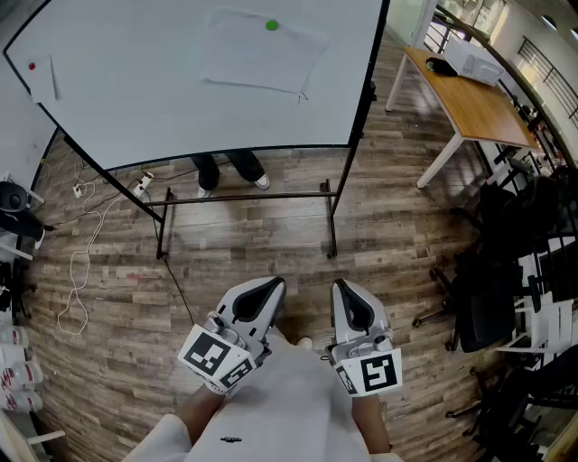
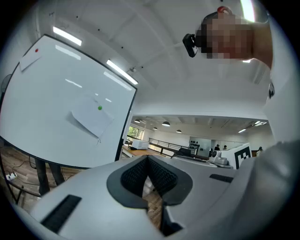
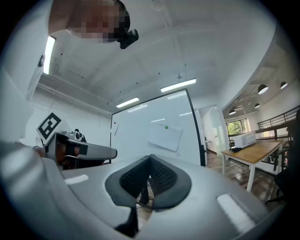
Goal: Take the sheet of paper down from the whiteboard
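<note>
A white sheet of paper (image 1: 262,52) hangs on the whiteboard (image 1: 163,99), pinned near its top edge by a green magnet (image 1: 272,25). The same sheet (image 2: 92,119) appears far off in the left gripper view, and the paper (image 3: 165,137) also appears in the right gripper view. Both grippers are held low and close to the person's body, well short of the board. My left gripper (image 1: 269,287) is shut with nothing in it. My right gripper (image 1: 344,290) is shut and empty too.
A smaller note (image 1: 42,79) with a red magnet (image 1: 32,66) sits at the board's left edge. The board's black stand (image 1: 244,194) has a person's feet (image 1: 231,177) behind it. A wooden table (image 1: 470,101) stands right, chairs (image 1: 506,271) further right, cables (image 1: 81,253) lie left.
</note>
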Demonstrator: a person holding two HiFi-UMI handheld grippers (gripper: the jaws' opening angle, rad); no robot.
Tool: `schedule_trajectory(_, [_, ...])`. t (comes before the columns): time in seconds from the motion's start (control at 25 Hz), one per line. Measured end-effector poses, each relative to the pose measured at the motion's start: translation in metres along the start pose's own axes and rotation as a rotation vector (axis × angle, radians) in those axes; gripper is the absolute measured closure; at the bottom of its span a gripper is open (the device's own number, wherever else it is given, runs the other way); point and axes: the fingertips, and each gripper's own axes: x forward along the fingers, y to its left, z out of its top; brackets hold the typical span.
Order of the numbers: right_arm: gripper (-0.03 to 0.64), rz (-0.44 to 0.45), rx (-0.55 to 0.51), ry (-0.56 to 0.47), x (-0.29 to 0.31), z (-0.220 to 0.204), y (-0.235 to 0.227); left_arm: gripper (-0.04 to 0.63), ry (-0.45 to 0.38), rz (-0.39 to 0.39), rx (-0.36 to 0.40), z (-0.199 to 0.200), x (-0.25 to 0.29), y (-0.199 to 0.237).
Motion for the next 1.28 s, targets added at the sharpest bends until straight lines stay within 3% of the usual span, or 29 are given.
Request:
schedule_trajectory(0.48, [0.606,0.015,0.016,0.017,-0.035,-0.004,0.013,0.589,0.009,0.010,-0.025,-0.016,-0.024,-0.038])
schedule_trajectory(0.72, [0.606,0.043,0.021,0.006,-0.036,-0.010,0.016,0.589,-0.002,0.039,0.012,-0.014,-0.027,-0.039])
schedule_trajectory(1.04, [0.606,0.050,0.039,-0.004,-0.014,-0.014,0.009,0.589,0.002,0.081,-0.030,-0.017,-0.021,-0.011])
schedule_trajectory(1.28, [0.606,0.027,0.072,0.024,0.033,-0.033,-0.023,0.589,0.016,0.092,-0.079,-0.024,0.016,0.042])
